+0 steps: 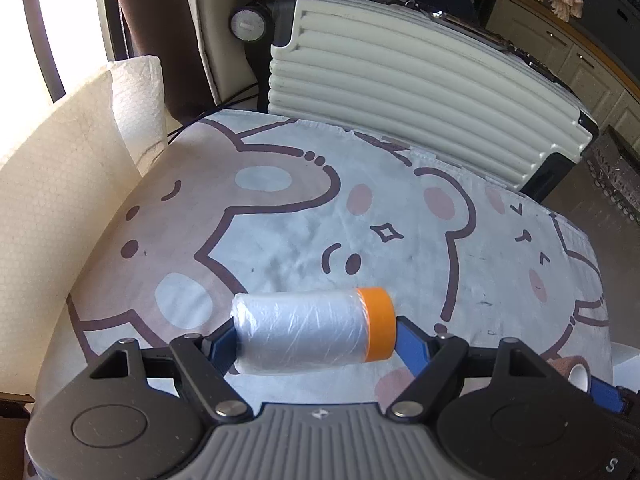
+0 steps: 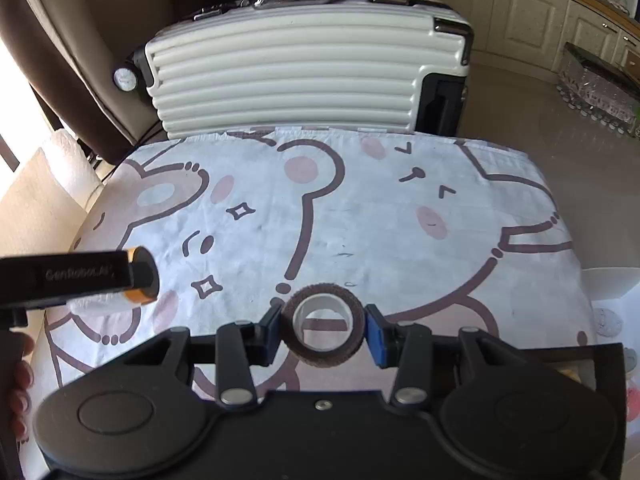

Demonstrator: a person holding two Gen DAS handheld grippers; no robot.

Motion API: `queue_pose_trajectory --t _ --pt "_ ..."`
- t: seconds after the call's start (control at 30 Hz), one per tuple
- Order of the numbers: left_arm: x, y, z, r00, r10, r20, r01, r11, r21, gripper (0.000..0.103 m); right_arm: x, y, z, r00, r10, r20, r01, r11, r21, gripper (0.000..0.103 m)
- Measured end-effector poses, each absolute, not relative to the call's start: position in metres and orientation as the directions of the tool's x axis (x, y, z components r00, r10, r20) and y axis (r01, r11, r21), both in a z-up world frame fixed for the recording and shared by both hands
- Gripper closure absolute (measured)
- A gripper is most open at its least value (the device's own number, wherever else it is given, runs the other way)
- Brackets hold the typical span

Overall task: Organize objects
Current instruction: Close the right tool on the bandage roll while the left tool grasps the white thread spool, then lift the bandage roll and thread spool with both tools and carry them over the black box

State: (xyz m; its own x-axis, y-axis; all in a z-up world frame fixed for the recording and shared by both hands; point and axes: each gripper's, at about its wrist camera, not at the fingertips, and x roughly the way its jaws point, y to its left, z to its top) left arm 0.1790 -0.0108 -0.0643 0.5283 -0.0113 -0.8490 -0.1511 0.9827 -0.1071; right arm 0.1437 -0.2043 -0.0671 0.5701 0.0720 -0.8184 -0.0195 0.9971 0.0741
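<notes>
Left gripper point(image 1: 314, 334) clamps plastic-film roll point(image 1: 304, 330); right gripper point(image 2: 323, 330) clamps brown tape roll point(image 2: 323, 326); "GenRobot.AI" is legible on the left gripper's side

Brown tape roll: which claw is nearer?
Right. The right claw is shut on the brown tape roll, pads on both sides. The left claw is off to its left, gripping the plastic film roll with the orange end.

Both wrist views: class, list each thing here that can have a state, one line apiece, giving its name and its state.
Left gripper: shut on the plastic film roll.
Plastic film roll: held sideways above the cloth, orange end to the right.
Right gripper: shut on the brown tape roll.
Brown tape roll: held with its core open toward the camera.
Suitcase: closed, lying on its side.
</notes>
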Motion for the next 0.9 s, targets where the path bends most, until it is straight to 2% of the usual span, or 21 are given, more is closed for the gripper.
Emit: queue_pose_trajectory --t 0.47,0.9 --pt "0.119 -0.013 -0.023 0.565 0.028 -0.824 -0.037 0.999 0.009 0.023 0.096 -0.204 -0.025 0.622 0.078 -0.779 -0.011 0.996 0.091 0.059" --pt "0.082 -0.015 -0.012 0.573 0.040 -0.819 -0.022 0.999 0.034 0.023 0.059 -0.213 -0.009 0.631 0.035 -0.775 0.014 0.998 0.056 0.059"
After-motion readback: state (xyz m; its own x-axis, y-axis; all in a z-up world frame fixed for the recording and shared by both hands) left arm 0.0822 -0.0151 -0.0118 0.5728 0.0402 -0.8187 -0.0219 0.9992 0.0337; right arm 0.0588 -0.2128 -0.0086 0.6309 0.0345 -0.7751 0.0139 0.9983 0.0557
